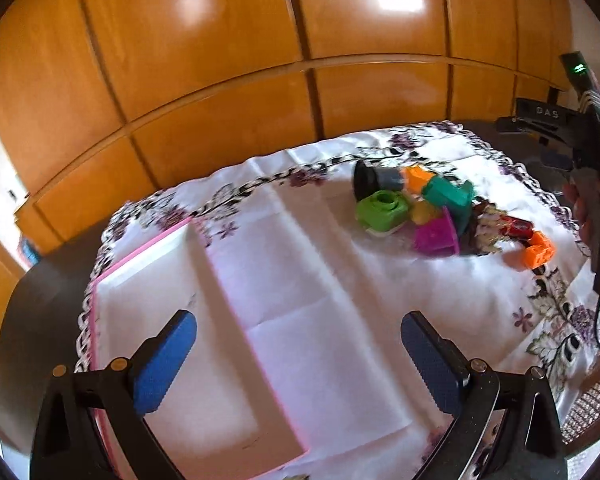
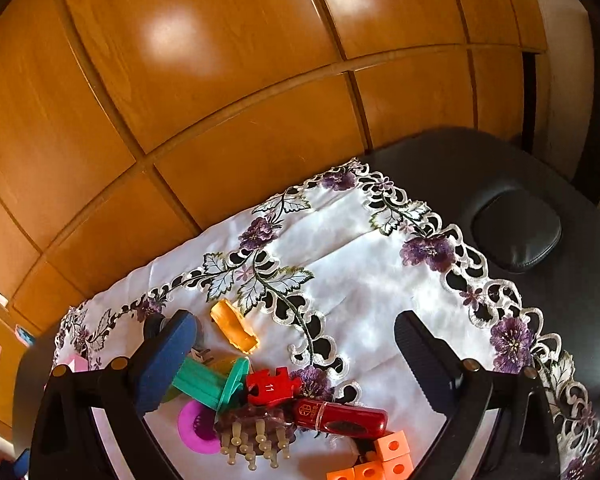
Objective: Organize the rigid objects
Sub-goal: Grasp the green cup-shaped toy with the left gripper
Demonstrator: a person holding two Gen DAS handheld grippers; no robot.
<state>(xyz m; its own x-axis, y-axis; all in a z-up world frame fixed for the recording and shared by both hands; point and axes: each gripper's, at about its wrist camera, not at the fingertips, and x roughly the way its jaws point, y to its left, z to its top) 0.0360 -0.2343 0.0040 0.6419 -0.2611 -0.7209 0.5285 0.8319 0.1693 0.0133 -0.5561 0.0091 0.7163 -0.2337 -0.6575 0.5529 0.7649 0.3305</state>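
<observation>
Wooden wardrobe doors (image 1: 220, 60) behind, embroidered white tablecloth (image 1: 320, 280), pink-rimmed white tray (image 1: 140, 256) at its left, pile of plastic toys (image 1: 420, 208) at far right, left gripper (image 1: 298, 356) and right gripper (image 2: 296, 360) both spread wide, empty, red lipstick (image 2: 340, 418) below the right one.

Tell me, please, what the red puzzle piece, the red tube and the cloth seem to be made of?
Puzzle piece: likely foam or matte plastic; flat, dull red, printed "11".
Tube: glossy plastic, perhaps translucent; bright highlights along its side.
Cloth: white woven fabric with a slight sheen, fold creases, and an embroidered cutwork border of purple flowers.
</observation>
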